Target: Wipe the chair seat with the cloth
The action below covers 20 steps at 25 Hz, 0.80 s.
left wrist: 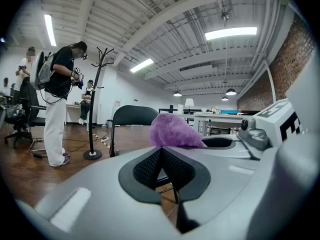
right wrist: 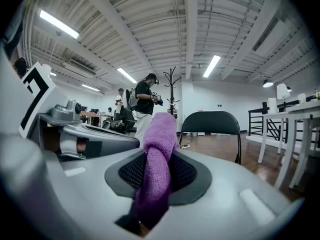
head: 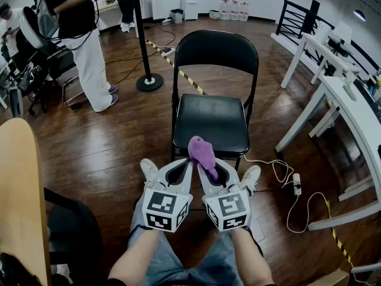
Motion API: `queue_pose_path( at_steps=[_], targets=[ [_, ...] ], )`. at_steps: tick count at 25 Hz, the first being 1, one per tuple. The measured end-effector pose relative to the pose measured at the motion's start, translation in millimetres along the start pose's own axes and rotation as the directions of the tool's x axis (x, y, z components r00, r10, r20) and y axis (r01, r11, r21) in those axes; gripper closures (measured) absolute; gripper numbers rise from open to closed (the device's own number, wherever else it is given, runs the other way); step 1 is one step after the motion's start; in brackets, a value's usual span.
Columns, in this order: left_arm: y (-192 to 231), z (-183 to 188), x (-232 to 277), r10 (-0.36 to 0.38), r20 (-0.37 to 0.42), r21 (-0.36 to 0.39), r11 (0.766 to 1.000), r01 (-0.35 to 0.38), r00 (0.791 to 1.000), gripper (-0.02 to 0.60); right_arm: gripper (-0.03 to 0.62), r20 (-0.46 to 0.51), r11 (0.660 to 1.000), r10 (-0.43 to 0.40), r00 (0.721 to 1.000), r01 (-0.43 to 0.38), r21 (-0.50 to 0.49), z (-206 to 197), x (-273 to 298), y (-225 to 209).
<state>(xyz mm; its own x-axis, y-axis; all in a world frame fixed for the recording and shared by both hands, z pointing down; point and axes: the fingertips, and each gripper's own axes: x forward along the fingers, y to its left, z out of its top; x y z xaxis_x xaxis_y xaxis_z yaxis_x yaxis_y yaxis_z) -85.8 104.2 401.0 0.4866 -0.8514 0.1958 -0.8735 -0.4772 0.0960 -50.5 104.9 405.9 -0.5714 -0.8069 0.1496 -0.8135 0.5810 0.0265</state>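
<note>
At 6 o'clock the two grippers sit side by side. The left gripper [head: 180, 167] has its jaws pressed together with nothing between them. The right gripper [head: 209, 165] pinches the purple cloth [head: 201, 150], which bunches past its tips over the front edge of the black folding chair's seat [head: 211, 119] at 12 o'clock. A coat stand [head: 148, 81] rises at 11 o'clock.

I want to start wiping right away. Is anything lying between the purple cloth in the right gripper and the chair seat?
Nothing visible. The cloth, clamped in the right gripper, is at the front edge of the chair seat, whose black cushion lies bare. The left gripper, shut and empty, is alongside, not in the path.
</note>
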Motion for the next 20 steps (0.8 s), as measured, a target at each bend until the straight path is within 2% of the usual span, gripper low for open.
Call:
queue_pose_path(
  at_steps=[9, 20],
  targets=[
    [27.1, 6.7, 47.7, 0.022, -0.001, -0.017, 1.000, -0.022, 1.000, 0.581, 0.517, -0.021, 1.000, 0.010, 1.000, -0.010, -0.020, -2.8, 41.0, -36.7],
    [64.0, 17.4, 99.8, 0.057, 0.002, -0.054, 0.997, -0.057, 0.998, 0.581, 0.502, -0.067, 0.990, 0.048, 0.997, -0.056, -0.127, 7.5, 96.8, -77.0]
  ],
)
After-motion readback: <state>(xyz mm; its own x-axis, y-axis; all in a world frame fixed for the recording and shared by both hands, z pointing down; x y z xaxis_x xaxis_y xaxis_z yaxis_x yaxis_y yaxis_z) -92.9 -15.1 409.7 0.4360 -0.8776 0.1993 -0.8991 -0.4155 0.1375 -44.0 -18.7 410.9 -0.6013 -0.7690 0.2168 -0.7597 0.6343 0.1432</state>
